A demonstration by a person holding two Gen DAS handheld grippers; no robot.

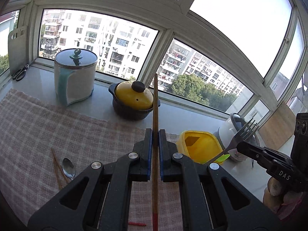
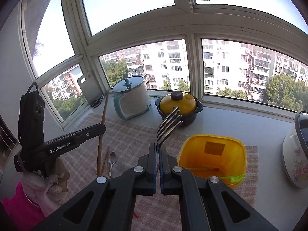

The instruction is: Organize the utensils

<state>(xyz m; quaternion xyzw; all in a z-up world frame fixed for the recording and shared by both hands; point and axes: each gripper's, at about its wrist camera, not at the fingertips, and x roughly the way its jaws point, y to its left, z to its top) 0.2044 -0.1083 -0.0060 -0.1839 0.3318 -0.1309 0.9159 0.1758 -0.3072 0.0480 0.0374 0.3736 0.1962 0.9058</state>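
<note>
Wooden chopstick (image 1: pixel 155 104), long and reddish at its lower end, is clamped upright between the closed jaws of the left gripper (image 1: pixel 155 134), raised clear of the checked cloth (image 1: pixel 57 123) that covers the windowsill counter (image 1: pixel 38 80). Right gripper (image 2: pixel 157 146) is likewise clenched, grasping a metal fork (image 2: pixel 169 125) by the handle, tines pointing up and away, held in the air just beside the rim of the yellow plastic container (image 2: pixel 211 154). That container stands at the cloth's right end; inside it lie one chopstick (image 2: pixel 204 169) and a green plastic utensil (image 2: pixel 232 178) resting against the near wall. On the cloth toward its left portion remain a metal spoon (image 1: pixel 68 168) and a pair of chopsticks (image 1: pixel 56 168) just beside it. Behind the cloth, on the bare counter by the window, stand a white electric pot (image 1: pixel 75 77) with glass lid and a dark clay pot (image 1: pixel 132 101) with yellow lid. Scissors (image 1: pixel 19 73) lie in the counter's far left corner.
</note>
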